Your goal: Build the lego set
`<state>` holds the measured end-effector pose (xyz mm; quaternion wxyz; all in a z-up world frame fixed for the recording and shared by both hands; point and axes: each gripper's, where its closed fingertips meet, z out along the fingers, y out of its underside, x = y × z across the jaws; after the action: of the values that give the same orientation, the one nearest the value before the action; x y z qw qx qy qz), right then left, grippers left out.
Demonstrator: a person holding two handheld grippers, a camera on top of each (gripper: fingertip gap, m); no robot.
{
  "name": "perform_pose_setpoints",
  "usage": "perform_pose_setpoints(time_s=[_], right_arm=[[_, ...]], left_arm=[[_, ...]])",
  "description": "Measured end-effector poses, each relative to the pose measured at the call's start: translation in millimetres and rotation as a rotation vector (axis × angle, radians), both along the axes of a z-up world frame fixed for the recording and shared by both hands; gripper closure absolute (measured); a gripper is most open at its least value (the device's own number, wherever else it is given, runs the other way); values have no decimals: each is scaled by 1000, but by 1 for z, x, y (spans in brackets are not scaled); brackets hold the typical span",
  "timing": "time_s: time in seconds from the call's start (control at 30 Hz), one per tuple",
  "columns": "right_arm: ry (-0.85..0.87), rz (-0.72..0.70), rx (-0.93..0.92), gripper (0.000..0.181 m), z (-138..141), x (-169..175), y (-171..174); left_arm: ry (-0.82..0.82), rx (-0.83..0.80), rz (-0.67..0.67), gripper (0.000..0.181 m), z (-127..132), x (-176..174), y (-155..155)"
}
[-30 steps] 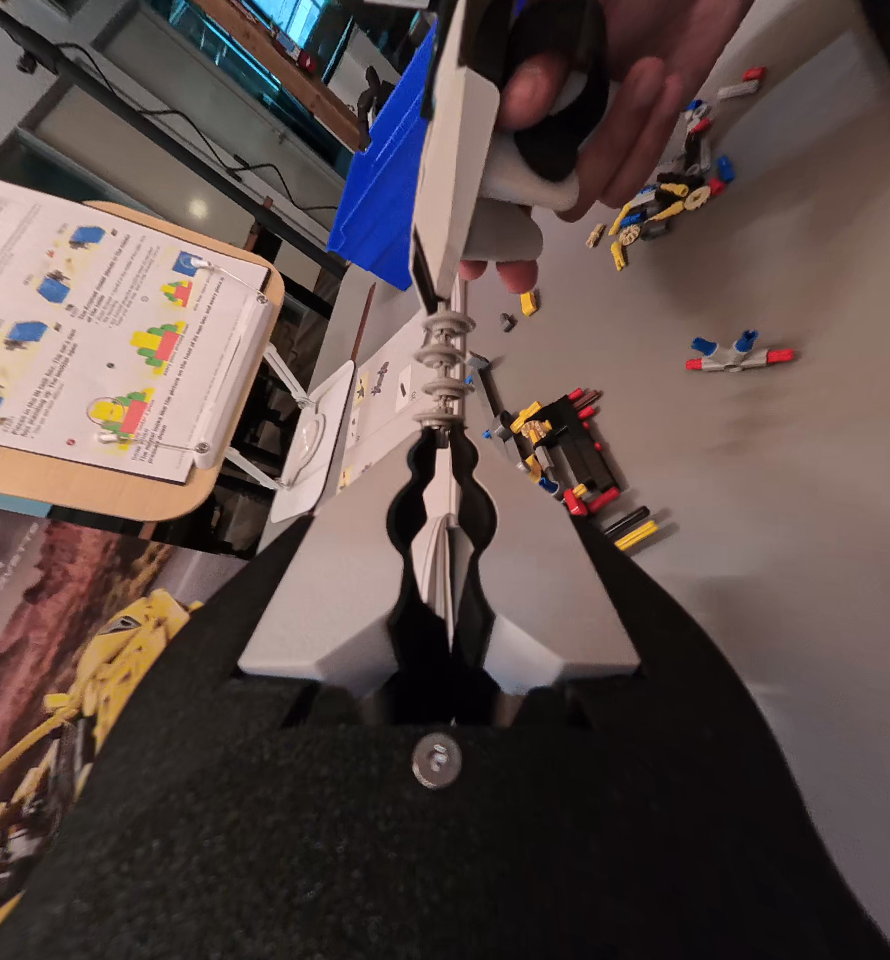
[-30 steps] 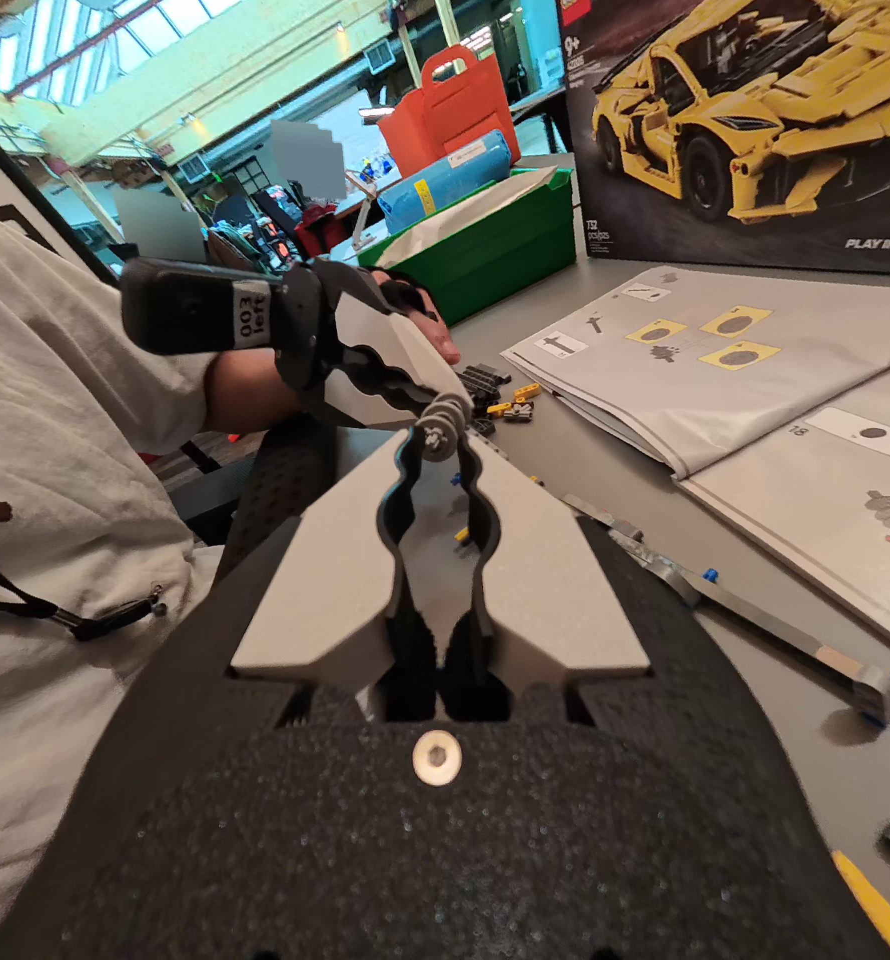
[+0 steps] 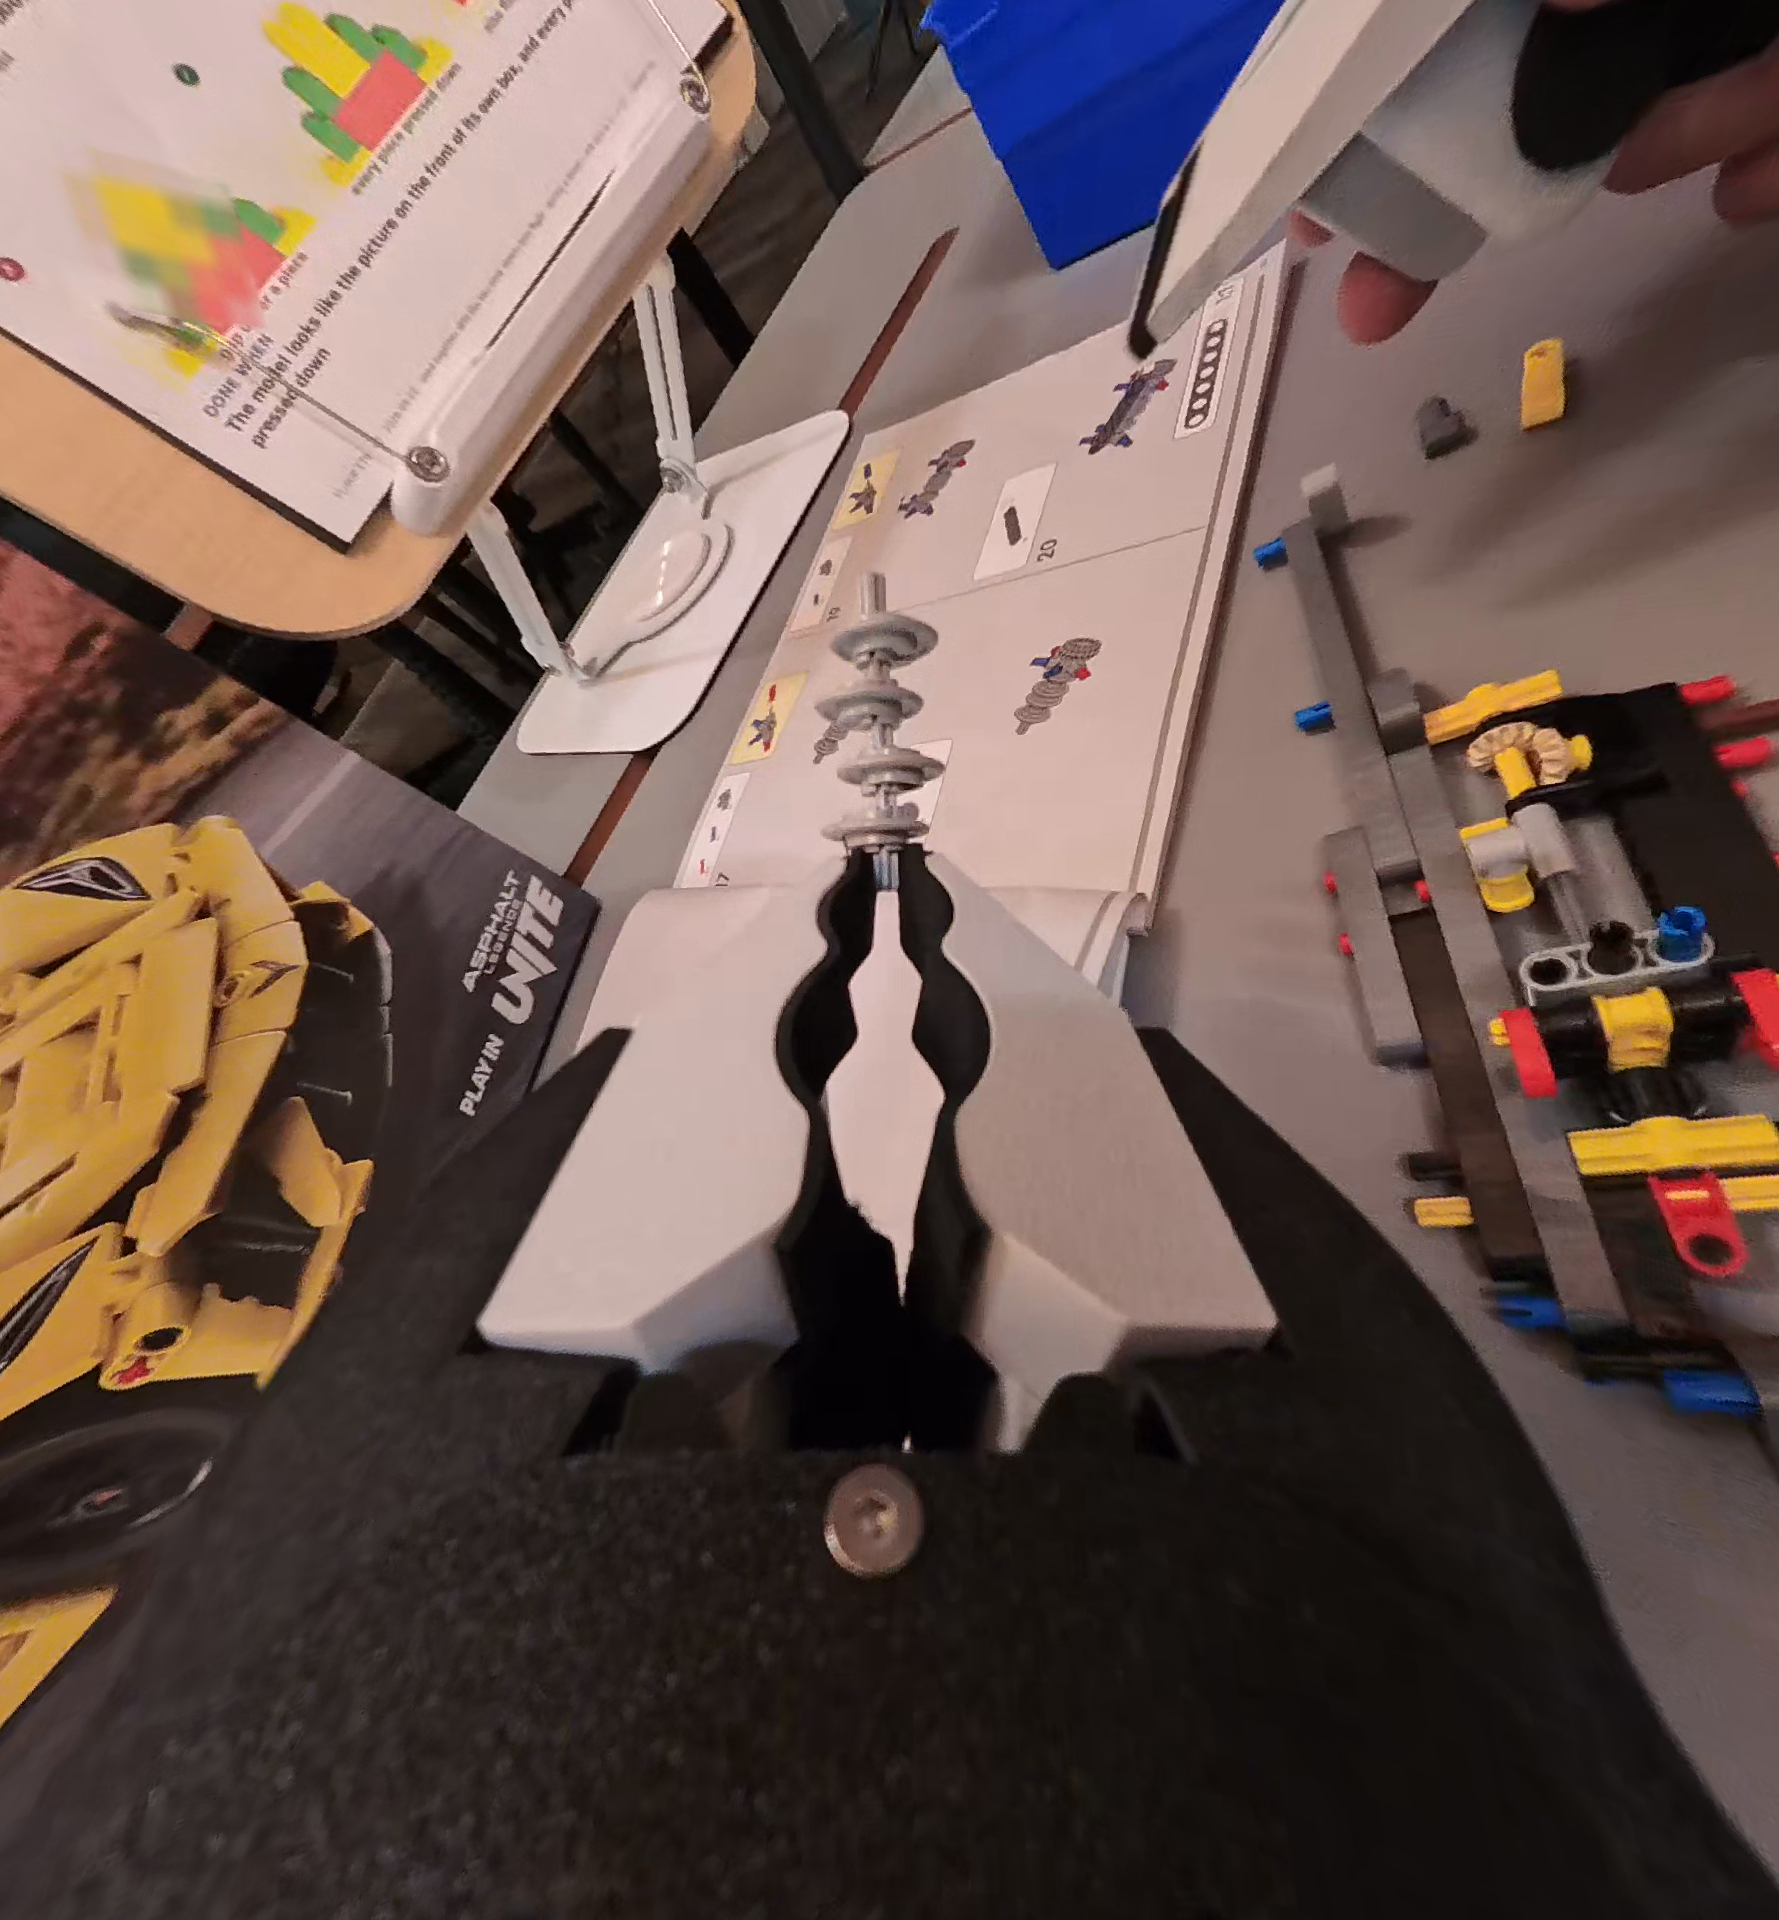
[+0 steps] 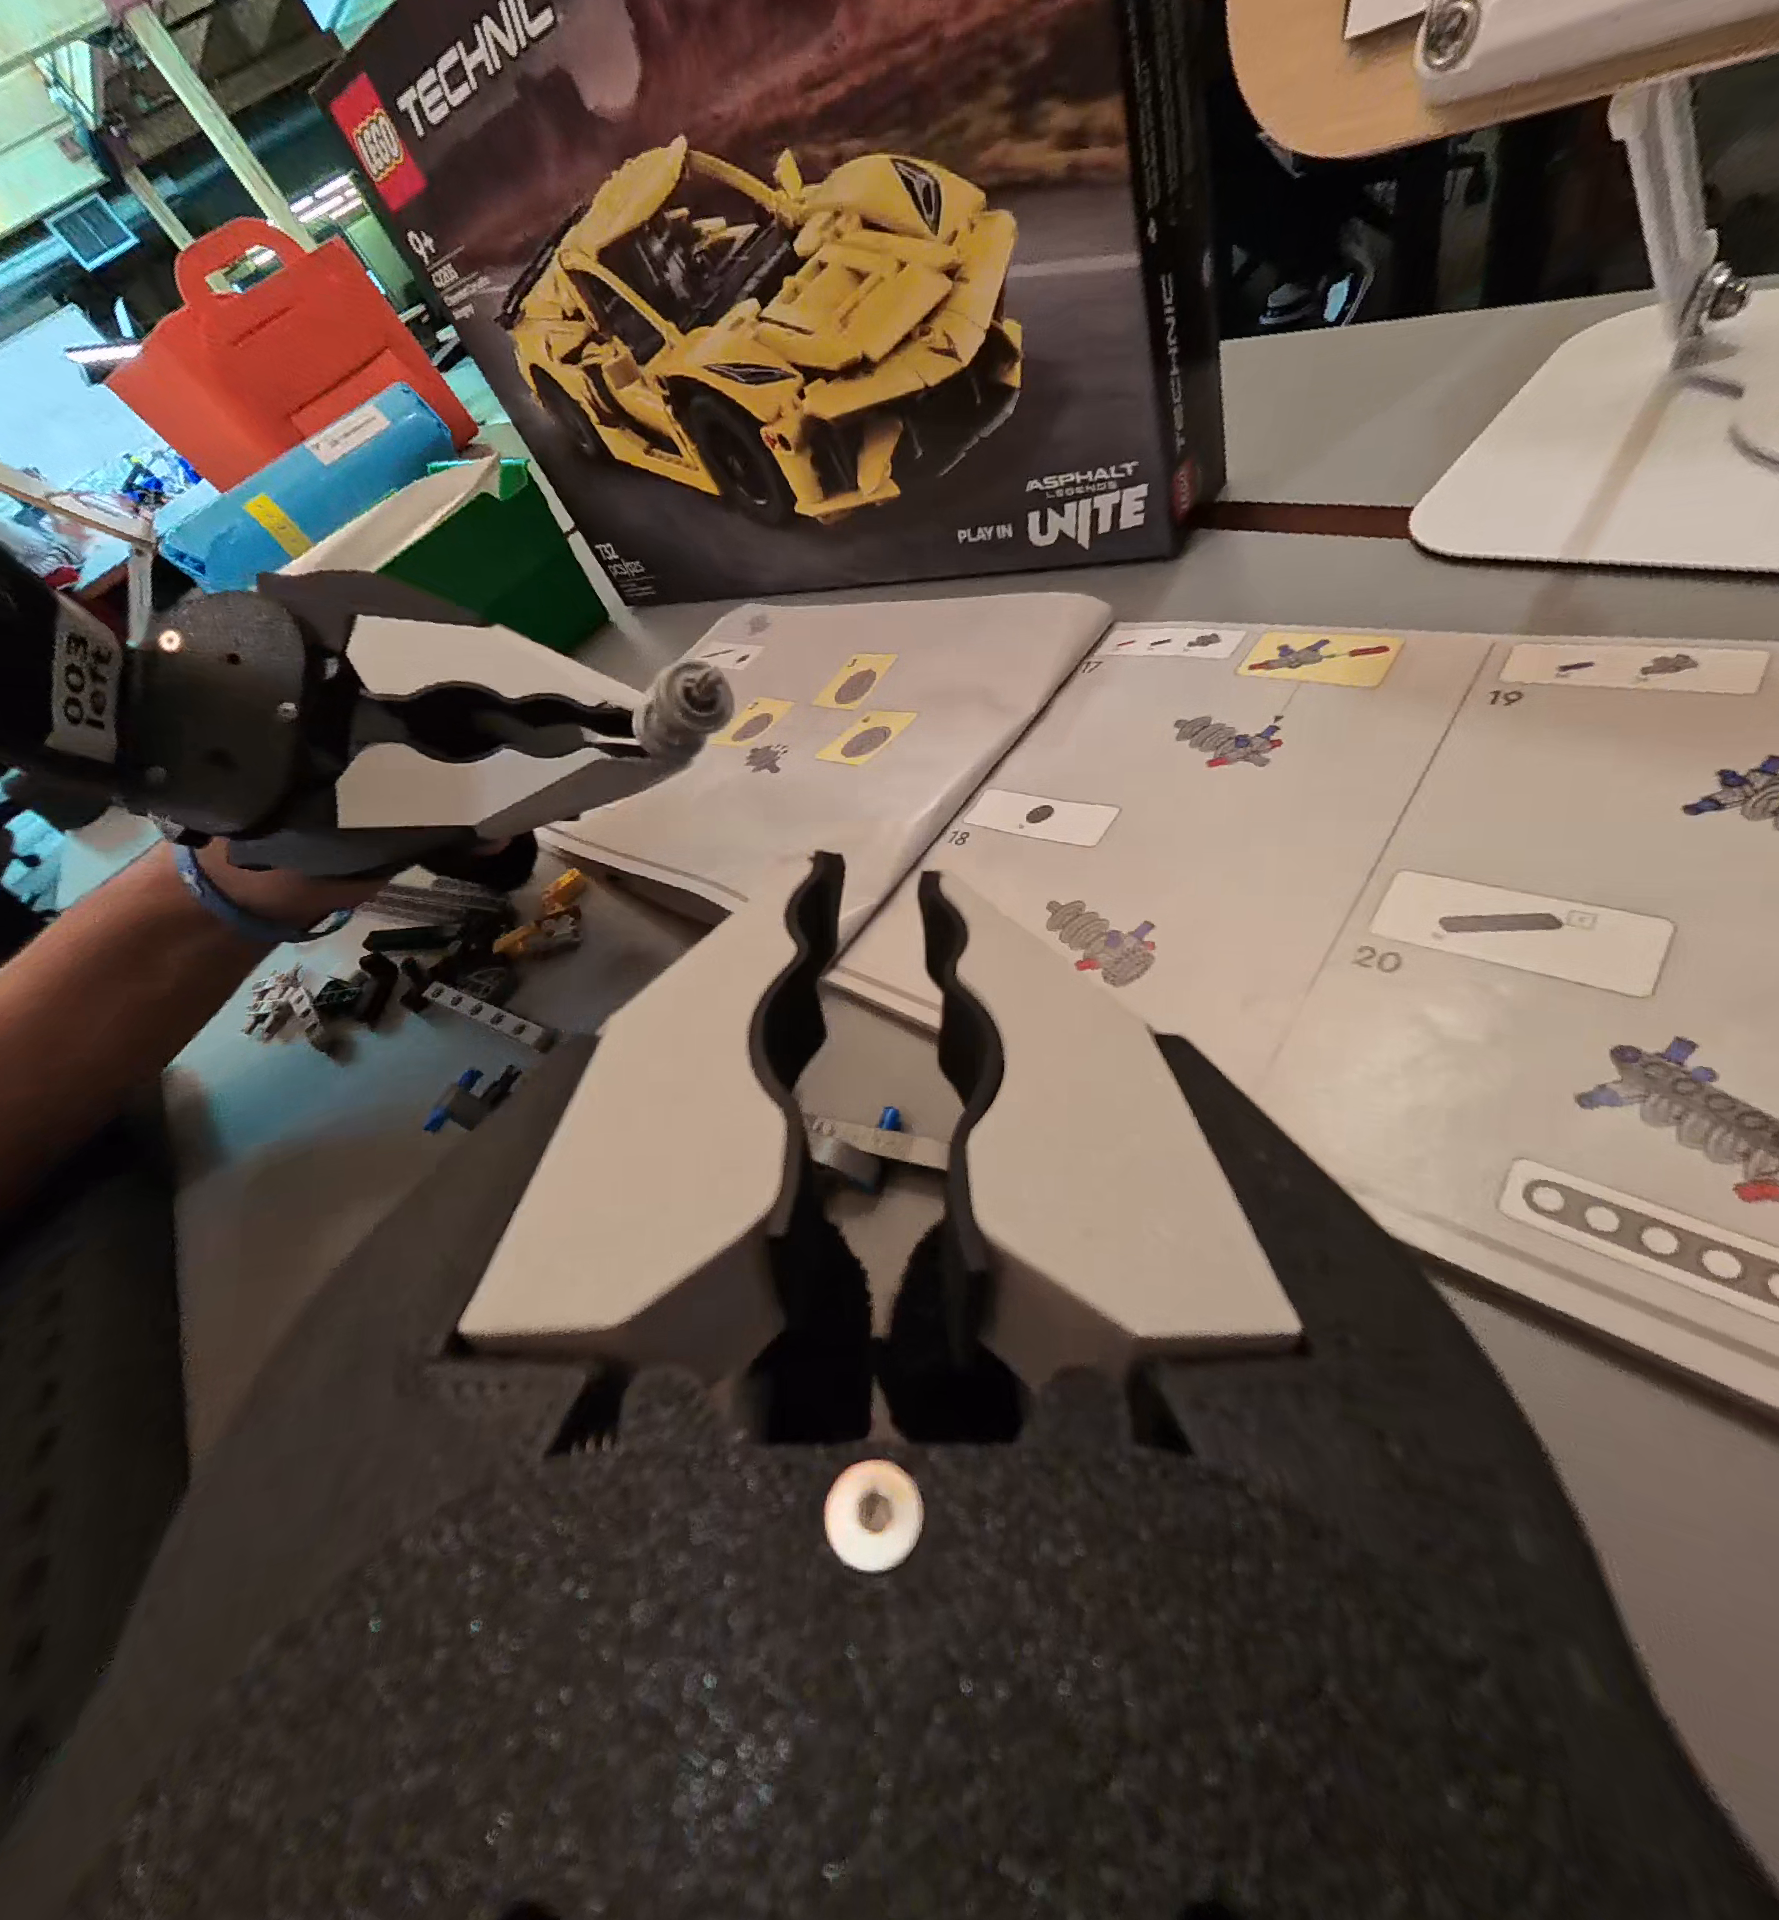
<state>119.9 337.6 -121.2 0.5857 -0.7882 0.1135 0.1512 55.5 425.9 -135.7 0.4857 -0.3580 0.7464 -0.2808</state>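
My left gripper (image 3: 885, 871) is shut on the lower end of a thin axle carrying several grey discs (image 3: 880, 727). It holds the axle in the air over the open instruction booklet (image 3: 1072, 665). In the right wrist view the left gripper (image 4: 638, 734) and the axle with discs (image 4: 685, 707) show at the left. My right gripper (image 4: 877, 885) is slightly open and empty, low over the booklet's edge (image 4: 1280, 831). Its tip (image 3: 1155, 317) shows at the upper right of the left wrist view, apart from the axle. A partly built black, grey and yellow chassis (image 3: 1612, 997) lies to the right.
The set's box with a yellow car (image 4: 812, 312) stands behind the booklet. A white document stand (image 3: 677, 592) is beside it and a blue bin (image 3: 1093, 114) farther back. Loose pieces (image 4: 428, 977) lie under the left arm. A grey beam (image 4: 869, 1143) lies under my right fingers. About 12 centimeters separates my left fingertips from my right.
The right gripper was at the top end of the axle and has pulled away from it. The left gripper has carried the axle over the booklet.
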Motion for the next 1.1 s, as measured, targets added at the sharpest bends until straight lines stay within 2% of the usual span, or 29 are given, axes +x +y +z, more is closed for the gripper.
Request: perform_pose_setpoints(time_s=[0.5, 0.83, 0.97, 1.1], right_arm=[[57, 14, -17, 167, -12, 6, -3], [92, 38, -39, 167, -20, 1, -2], [88, 34, -35, 167, -19, 2, -2], [82, 34, -35, 167, -19, 2, -4]], left_arm=[[108, -63, 28, 178, -26, 9, 10], [132, -38, 24, 178, -33, 6, 10], [155, -41, -10, 178, -36, 0, 0], [194, -78, -54, 179, -37, -29, -13]])
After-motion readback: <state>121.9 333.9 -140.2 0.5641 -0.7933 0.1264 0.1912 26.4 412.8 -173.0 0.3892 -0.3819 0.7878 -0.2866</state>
